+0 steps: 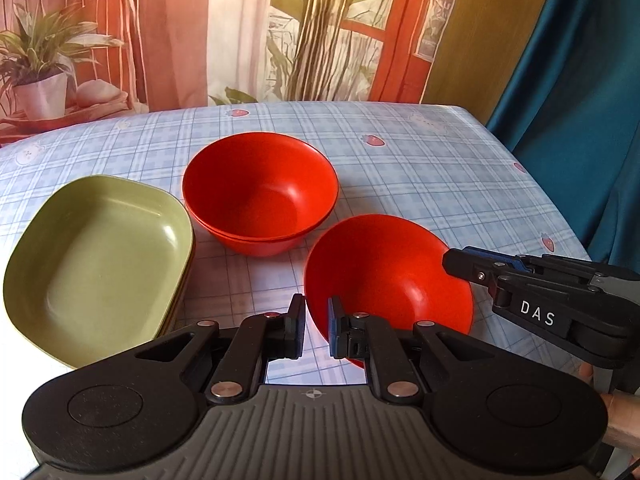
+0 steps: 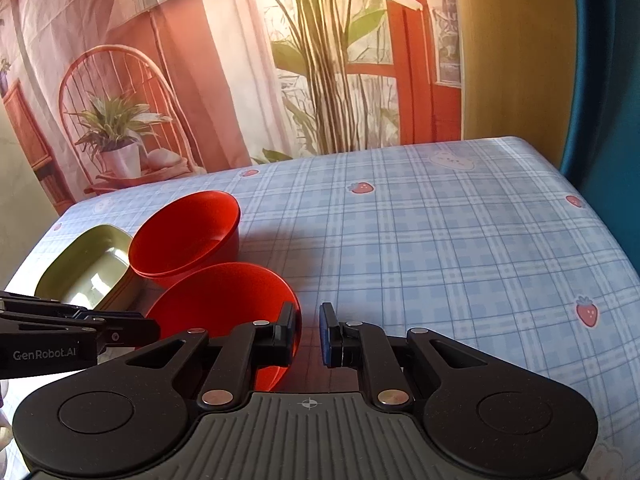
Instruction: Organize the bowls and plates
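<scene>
A single red bowl (image 1: 388,276) hangs tilted just above the checked tablecloth (image 1: 420,152). My left gripper (image 1: 316,330) is shut on its near-left rim. From the right, my right gripper (image 1: 450,262) is shut on the opposite rim. In the right wrist view that same red bowl (image 2: 224,300) has its wall between the right gripper's (image 2: 308,334) jaws, and the left gripper (image 2: 154,330) clamps its other side. Behind it stand two nested red bowls (image 1: 260,192) (image 2: 184,232). A stack of green squarish plates (image 1: 100,252) (image 2: 88,272) lies to their left.
The tablecloth's right half (image 2: 460,248) carries only strawberry prints. The table's right edge (image 1: 560,200) drops off beside a teal curtain (image 1: 580,100). A printed backdrop (image 1: 240,32) hangs behind the far edge. A person's fingers (image 1: 618,408) show at the right.
</scene>
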Motion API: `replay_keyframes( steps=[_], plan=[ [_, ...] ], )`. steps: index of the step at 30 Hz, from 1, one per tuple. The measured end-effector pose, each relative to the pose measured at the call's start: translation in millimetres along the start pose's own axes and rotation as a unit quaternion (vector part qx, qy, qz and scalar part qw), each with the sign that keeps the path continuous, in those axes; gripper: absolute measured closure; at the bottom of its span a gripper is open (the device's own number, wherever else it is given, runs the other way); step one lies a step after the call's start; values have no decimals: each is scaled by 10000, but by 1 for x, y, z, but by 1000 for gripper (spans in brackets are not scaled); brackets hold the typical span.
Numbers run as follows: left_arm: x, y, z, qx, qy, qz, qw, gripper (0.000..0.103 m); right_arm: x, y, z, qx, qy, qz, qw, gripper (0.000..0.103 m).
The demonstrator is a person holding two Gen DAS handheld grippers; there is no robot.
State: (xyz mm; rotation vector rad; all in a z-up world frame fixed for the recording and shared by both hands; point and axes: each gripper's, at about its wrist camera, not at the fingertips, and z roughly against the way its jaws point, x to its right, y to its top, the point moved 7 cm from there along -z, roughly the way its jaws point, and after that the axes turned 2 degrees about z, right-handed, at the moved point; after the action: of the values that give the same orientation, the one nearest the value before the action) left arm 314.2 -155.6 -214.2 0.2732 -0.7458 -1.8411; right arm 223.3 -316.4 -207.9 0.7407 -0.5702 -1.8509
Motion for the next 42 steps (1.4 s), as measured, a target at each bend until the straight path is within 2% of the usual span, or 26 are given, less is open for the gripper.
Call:
replay_keyframes(
  steps=[17,42],
  plan=[
    [0,-12,1,29,-186,289,9994,91,-7,-22,-2,-86,197,-279,9994,94],
    [-7,-15,6,64,-275,497,9984,91,-12,-20,-3,-67,221,-390,9990,96]
  ],
)
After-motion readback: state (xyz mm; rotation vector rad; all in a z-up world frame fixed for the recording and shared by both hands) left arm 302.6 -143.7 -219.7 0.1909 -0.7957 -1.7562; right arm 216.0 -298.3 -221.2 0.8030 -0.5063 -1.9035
